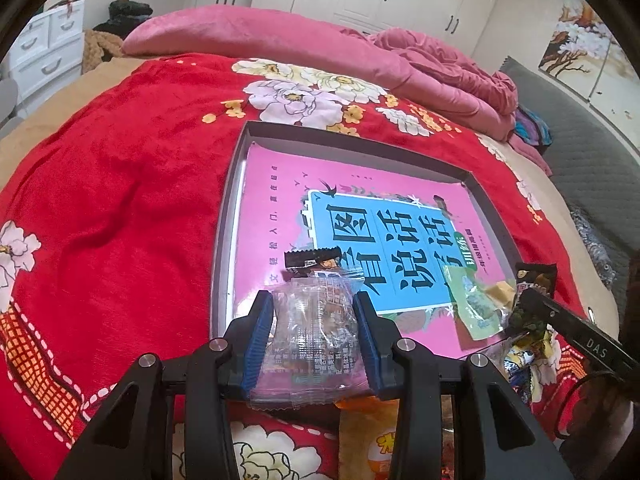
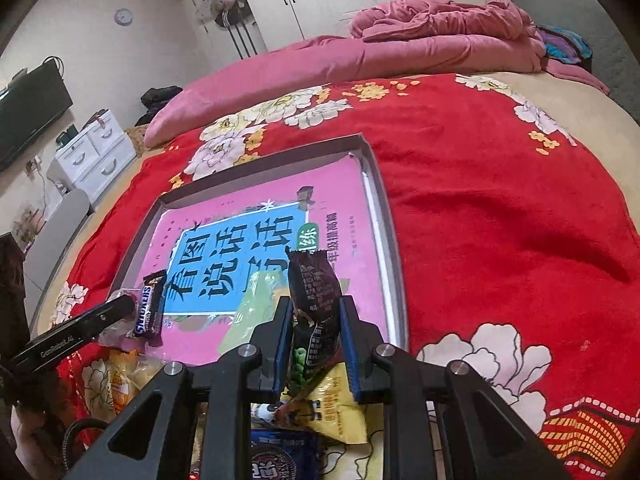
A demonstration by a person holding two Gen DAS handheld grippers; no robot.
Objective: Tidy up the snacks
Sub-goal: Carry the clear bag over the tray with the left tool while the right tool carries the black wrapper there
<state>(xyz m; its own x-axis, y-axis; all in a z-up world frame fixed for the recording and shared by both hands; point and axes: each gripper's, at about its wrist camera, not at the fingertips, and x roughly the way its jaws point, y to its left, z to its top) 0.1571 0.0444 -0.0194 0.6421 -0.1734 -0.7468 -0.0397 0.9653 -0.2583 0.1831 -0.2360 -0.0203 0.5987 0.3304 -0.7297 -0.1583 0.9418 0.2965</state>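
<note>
Both grippers are hovering over the near edge of a shallow grey tray that is sitting on the red floral blanket of the bed, a pink children's book lining its floor. The left gripper is clenching a clear-wrapped snack packet across its width, pads pressing both sides, so the packet's long axis is running away from the camera toward the tray, its crimped far end pointing at the book. The right gripper is clamped tight on a dark brown snack bar wrapper, standing nearly upright, long axis rising out of the jaws, its serrated top end tipped slightly toward the tray's far side. Gripping each packet mid-body is probably keeping the soft wrappers from folding (a judgement only). A Snickers bar and a pale green packet are already lying in the tray's near part; more snacks, among them a yellow packet, are waiting on the blanket beneath the grippers.
</note>
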